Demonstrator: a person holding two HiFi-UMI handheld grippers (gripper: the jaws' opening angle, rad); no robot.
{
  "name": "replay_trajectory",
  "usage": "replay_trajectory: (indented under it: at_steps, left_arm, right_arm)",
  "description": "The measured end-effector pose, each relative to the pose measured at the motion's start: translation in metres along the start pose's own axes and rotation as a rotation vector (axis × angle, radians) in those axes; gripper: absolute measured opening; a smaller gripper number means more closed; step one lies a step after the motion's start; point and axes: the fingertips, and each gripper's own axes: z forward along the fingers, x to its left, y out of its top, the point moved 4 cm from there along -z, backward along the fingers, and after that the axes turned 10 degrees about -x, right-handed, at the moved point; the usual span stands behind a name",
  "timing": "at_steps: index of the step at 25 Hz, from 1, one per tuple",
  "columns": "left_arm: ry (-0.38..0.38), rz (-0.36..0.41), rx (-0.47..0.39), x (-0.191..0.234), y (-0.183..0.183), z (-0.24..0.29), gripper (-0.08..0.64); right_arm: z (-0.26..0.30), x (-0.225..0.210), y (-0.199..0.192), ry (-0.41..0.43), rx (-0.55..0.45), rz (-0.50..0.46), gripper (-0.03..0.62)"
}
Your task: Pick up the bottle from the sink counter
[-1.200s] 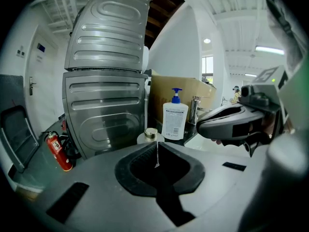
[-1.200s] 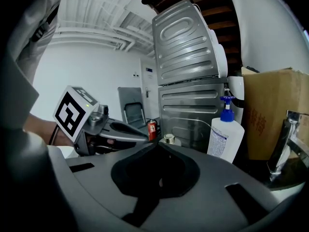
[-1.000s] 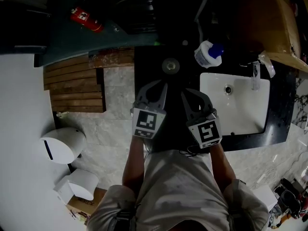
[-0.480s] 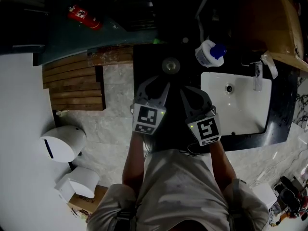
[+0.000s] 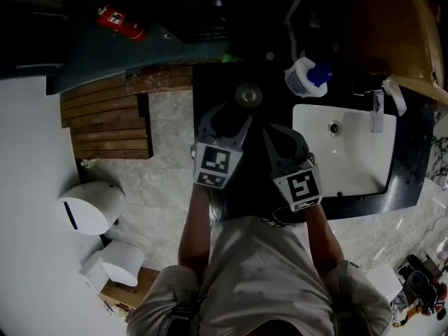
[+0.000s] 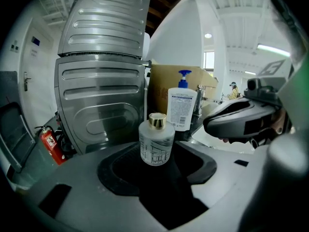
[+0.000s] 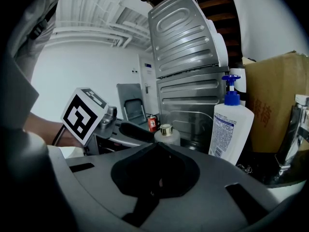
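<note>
Head view only gives the bottle (image 5: 248,95) as a round top on the dark counter (image 5: 210,89), left of the sink (image 5: 350,166). The left gripper view shows its frosted body and gold cap. The left gripper (image 5: 227,120) has just been opening its jaws: spread, gripping nothing, bottle upright just past the tips. The right gripper (image 7: 157,146) is pressed together, empty.

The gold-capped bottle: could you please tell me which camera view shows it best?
The left gripper view: the bottle stands upright, centred, close, fully visible. The head view shows only its round top from above. The right gripper view shows just its cap and shoulders, small.
</note>
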Motion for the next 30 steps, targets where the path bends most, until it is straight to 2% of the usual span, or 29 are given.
replay_trajectory:
  at_steps: [5, 16, 30]
  left_arm:
    - [-0.009, 0.003, -0.001, 0.002, 0.000, 0.009, 0.247]
    - [-0.039, -0.042, 0.002, 0.003, -0.005, 0.032, 0.308]
    - [-0.040, -0.053, -0.006, 0.002, -0.006, 0.053, 0.319]
  right_arm:
    - [-0.001, -0.001, -0.003, -0.004, 0.002, 0.005, -0.005]
    - [-0.005, -0.005, -0.008, -0.016, 0.013, 0.010, -0.005]
    - [-0.008, -0.007, -0.010, -0.035, 0.013, 0.017, -0.005]
